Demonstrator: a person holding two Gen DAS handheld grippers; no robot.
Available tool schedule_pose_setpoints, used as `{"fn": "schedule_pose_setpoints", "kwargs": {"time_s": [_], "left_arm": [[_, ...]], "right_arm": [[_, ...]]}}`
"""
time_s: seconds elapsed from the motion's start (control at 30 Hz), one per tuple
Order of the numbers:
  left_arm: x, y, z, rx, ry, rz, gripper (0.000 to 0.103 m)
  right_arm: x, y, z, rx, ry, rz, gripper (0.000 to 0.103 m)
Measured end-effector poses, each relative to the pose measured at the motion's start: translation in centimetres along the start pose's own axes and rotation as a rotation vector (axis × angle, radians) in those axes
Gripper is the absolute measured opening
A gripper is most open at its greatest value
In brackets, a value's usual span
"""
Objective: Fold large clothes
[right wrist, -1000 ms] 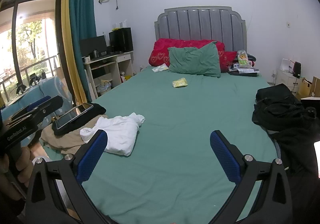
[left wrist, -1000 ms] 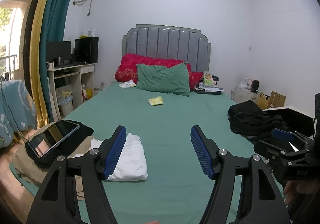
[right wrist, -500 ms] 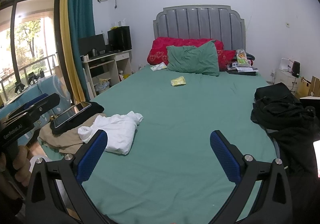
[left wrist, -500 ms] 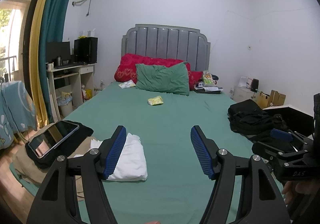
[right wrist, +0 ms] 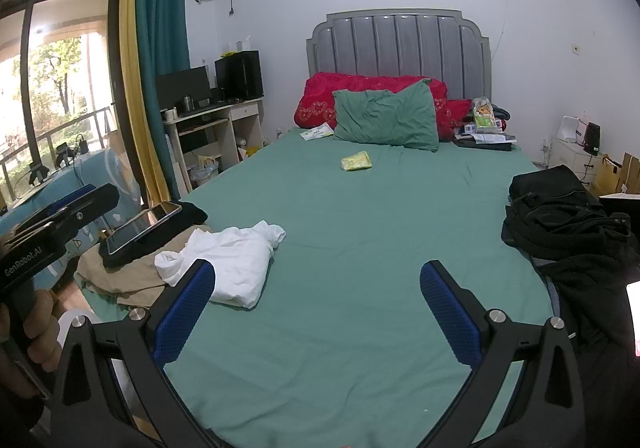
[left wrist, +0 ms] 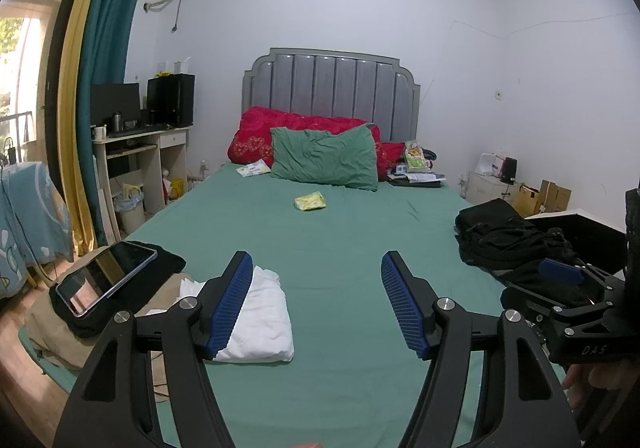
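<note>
bare green sheet (right wrist: 360, 248) mid-bed, white garment (right wrist: 236, 260) left, black clothes pile (right wrist: 560, 219) right

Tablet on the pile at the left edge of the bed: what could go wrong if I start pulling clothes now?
1. The tablet lies tilted on a black garment atop tan clothing; tugging that pile could slide it off the bed.
2. The white garment overlaps the tan clothing, so lifting it may drag the pile.
3. Both tools are open and empty, left and right.

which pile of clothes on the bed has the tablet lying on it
The folded black garment atop tan clothes at the bed's left edge; the white one and right-side black heap carry nothing.
</note>
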State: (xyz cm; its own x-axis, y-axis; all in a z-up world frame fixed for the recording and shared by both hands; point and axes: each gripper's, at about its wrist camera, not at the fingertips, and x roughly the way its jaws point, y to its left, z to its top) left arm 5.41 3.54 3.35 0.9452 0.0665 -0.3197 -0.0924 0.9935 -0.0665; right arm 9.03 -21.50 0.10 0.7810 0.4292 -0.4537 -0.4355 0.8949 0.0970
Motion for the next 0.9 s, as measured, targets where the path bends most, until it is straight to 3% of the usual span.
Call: {"fn": "schedule_pose_setpoints", "kwargs": {"time_s": [0.9], "left_arm": [[0.8, -0.7, -1.0, 0.009, 0.033, -0.029, 0.070]], "right_arm": [[1.4, -1.7, -0.6, -0.003, 0.032, 0.002, 0.101]]}}
